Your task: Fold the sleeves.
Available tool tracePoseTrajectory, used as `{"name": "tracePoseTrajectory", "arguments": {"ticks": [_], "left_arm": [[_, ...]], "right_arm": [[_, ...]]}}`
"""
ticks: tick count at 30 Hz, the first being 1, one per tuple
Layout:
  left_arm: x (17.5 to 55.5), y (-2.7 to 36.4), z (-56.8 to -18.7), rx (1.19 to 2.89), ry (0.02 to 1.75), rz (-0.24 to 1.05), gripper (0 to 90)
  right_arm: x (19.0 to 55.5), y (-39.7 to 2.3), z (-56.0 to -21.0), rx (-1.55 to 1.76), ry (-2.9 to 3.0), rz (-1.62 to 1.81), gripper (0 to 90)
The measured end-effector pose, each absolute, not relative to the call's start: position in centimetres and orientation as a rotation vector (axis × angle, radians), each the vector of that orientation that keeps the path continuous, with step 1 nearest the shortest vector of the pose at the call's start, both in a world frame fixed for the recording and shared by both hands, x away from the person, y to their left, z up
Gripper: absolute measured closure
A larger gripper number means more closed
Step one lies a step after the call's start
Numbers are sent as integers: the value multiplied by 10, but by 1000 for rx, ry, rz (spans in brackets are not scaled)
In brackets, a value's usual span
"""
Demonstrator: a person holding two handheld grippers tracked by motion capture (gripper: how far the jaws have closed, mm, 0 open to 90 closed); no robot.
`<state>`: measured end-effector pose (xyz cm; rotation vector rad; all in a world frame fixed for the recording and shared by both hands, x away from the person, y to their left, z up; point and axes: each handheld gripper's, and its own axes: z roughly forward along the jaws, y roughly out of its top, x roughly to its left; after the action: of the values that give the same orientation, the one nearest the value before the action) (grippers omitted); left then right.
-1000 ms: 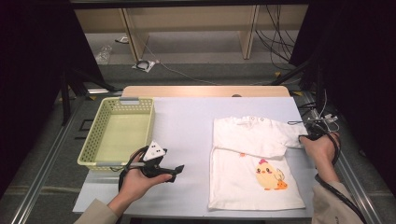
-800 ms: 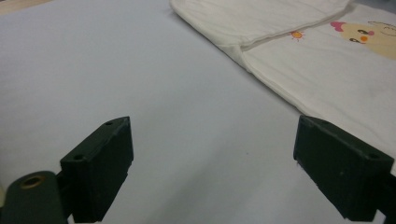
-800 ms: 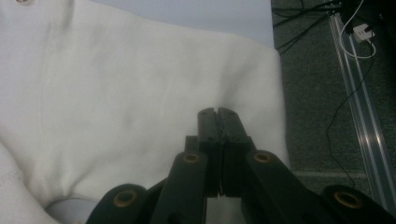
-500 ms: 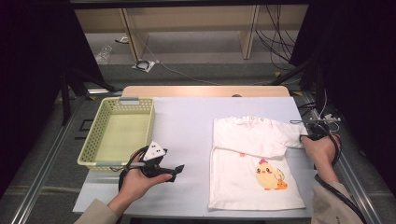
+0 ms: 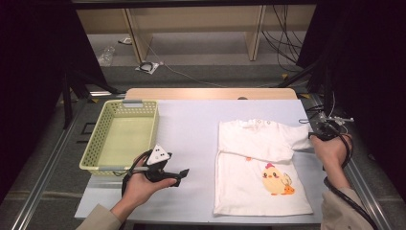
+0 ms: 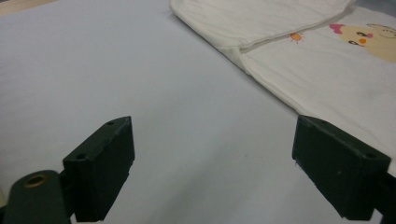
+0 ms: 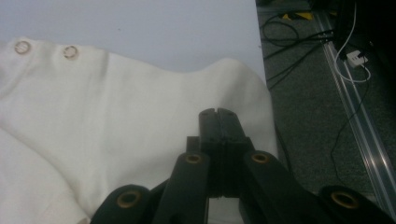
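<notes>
The white shirt [image 5: 261, 172] lies flat at the right of the worktop [image 5: 191, 124], 1 sleeve already folded across the chest. The right tool [image 5: 320, 136], jaws clamped together, is judged to be pinching the other sleeve's edge. The left tool [image 5: 181, 175] hovers released over bare worktop. Further folds remain. The yellow basket [image 5: 103, 139] stands well apart, obstructing nothing.

One shirt [image 5: 258, 165], one basket [image 5: 125, 139]

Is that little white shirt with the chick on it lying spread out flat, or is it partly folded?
Partly folded. The shirt lies flat on the table, but one sleeve is turned in across its chest, just above the chick print.
</notes>
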<state>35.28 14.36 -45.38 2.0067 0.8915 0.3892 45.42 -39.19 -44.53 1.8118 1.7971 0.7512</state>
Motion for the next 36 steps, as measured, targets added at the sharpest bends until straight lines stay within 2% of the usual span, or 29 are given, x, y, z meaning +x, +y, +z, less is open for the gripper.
{"name": "tracePoseTrajectory", "arguments": {"ticks": [13,23,30,36], "left_arm": [[353,144,-453,2002,893,391,131],[353,144,-453,2004,891,390,131],[353,145,-453,1996,895,389,131],[353,146,-453,1993,896,392,131]], "right_arm": [[457,-360,-421,1668,1829,811,900],[457,-319,-412,1481,1926,856,900],[461,-287,-430,1383,2053,856,900],[465,-278,-455,1371,2188,801,891]]}}
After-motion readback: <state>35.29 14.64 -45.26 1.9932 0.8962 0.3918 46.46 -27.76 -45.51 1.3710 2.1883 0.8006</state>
